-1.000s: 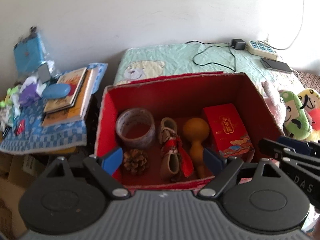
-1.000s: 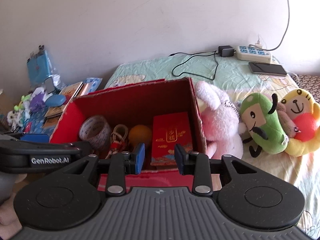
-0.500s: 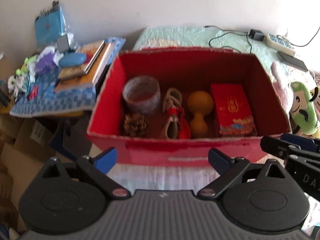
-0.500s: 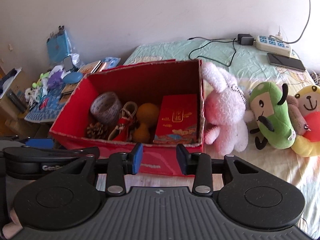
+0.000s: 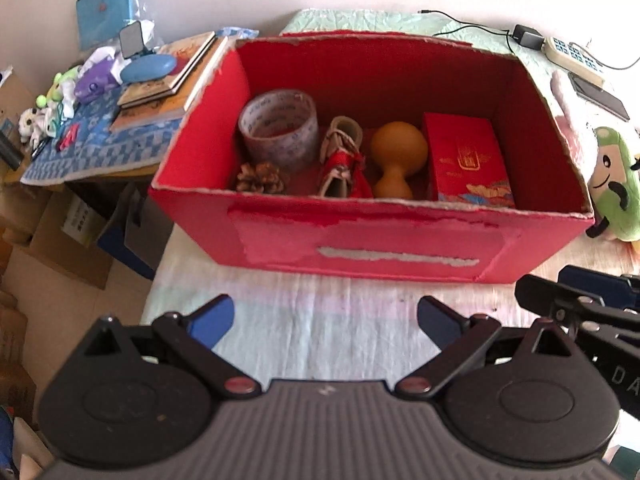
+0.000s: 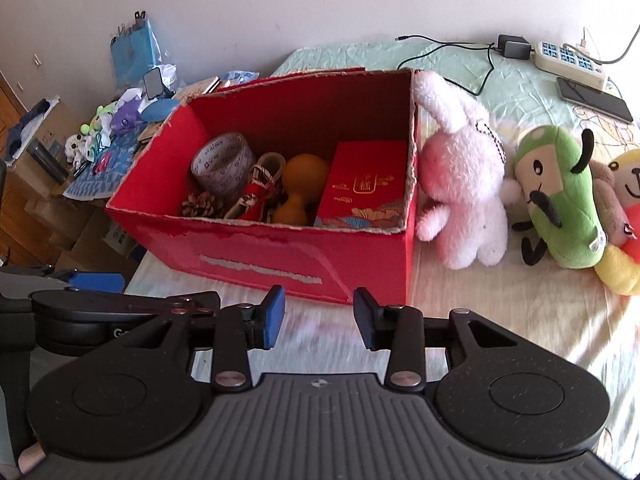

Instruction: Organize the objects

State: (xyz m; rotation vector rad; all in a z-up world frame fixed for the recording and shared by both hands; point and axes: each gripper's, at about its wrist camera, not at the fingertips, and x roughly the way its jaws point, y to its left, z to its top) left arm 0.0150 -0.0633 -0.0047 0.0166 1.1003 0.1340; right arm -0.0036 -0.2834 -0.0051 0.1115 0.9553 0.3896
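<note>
Grippers are hovering empty nearest, the left gripper (image 5: 325, 321) gaping wide after opening and the right gripper (image 6: 319, 317) narrower, also just opened, while beyond them the red box (image 5: 372, 240) is hiding the bases of its tape roll (image 5: 279, 130), pinecone (image 5: 260, 178) and gourd (image 5: 397, 157).

Both cameras sit just behind their own fingers and look forward and steeply down at the bed, close to the near wall of the red box (image 5: 360, 240), seeing into it from above. The left view faces the box nearly square on, with the cluttered side table (image 5: 100, 148) at its left edge. The right view looks from further right, taking in the box (image 6: 280, 252) and the plush toys (image 6: 464, 184) beside it.
</note>
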